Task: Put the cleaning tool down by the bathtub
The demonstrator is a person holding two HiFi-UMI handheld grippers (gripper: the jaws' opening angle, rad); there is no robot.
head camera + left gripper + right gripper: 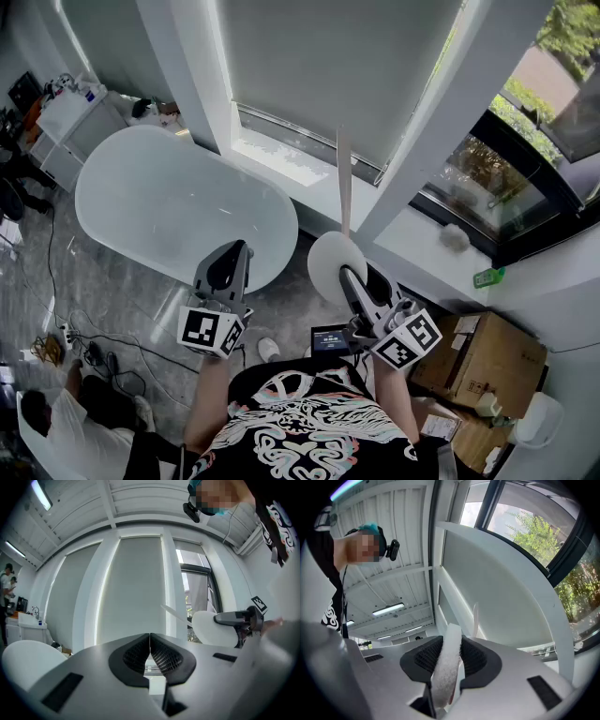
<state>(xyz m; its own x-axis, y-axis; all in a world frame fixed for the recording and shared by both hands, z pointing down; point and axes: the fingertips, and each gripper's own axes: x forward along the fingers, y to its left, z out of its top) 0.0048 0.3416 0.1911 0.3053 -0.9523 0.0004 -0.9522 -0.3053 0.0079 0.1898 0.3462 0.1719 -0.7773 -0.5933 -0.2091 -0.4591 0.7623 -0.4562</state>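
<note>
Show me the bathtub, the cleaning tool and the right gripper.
bathtub (169,197), head view, middle of its white oval.
cleaning tool (325,261), head view, its round white pad.
right gripper (451,645), right gripper view, midway between its fingertips, shut on the pad.

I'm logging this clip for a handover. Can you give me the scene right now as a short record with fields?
left claw: shut, nothing in it
right claw: shut on the cleaning tool, pads on its white fuzzy edge
cleaning tool: round white pad, long handle pointing away from the claw, not yet set down
bathtub: white, left of the tool in the head view
</note>
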